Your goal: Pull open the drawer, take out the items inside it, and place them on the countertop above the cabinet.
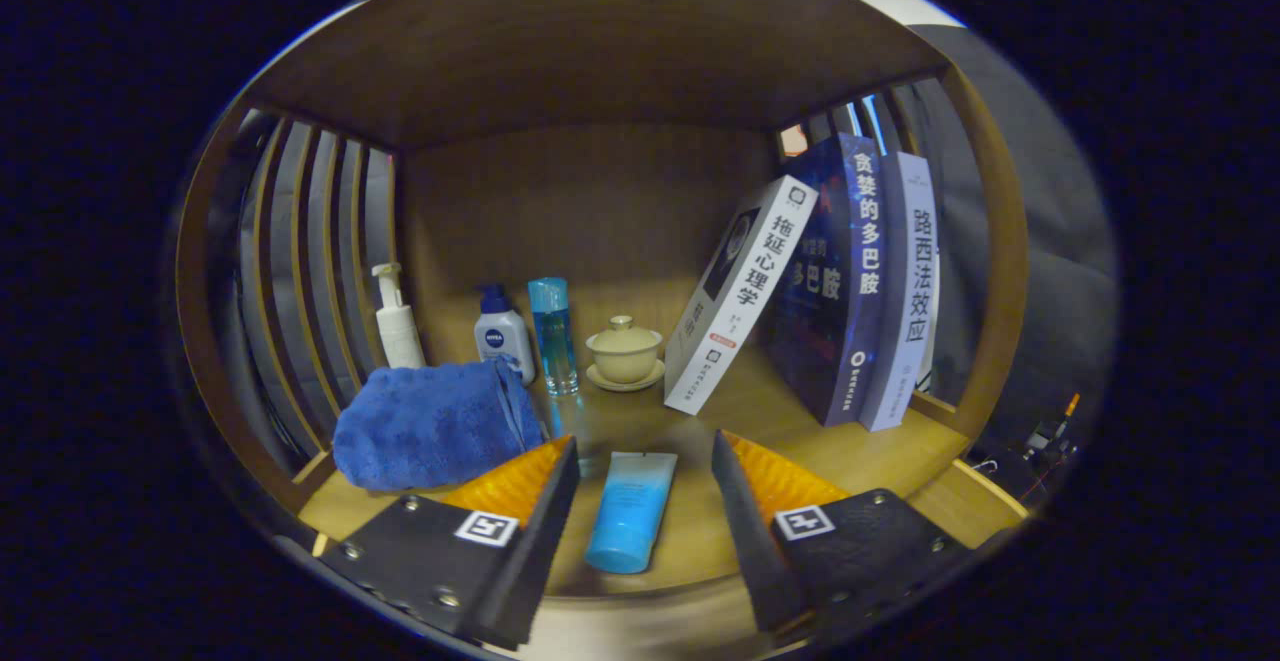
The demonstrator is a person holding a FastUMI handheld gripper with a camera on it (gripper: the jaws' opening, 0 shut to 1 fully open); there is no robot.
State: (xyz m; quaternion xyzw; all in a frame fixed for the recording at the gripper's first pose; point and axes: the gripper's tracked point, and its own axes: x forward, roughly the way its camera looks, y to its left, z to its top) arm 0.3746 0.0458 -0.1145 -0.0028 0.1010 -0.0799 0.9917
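The gripper (645,471) is spread open, holding nothing; the blue tube (630,511) lies on the countertop (880,451) between its fingers. It looks just placed; next, probably back away to the drawer.

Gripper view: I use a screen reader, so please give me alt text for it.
The open gripper points into a wooden shelf, a blue tube lying flat between its fingers. Beyond sit a blue towel, three bottles and a lidded cup on a saucer; three books lean beside them.
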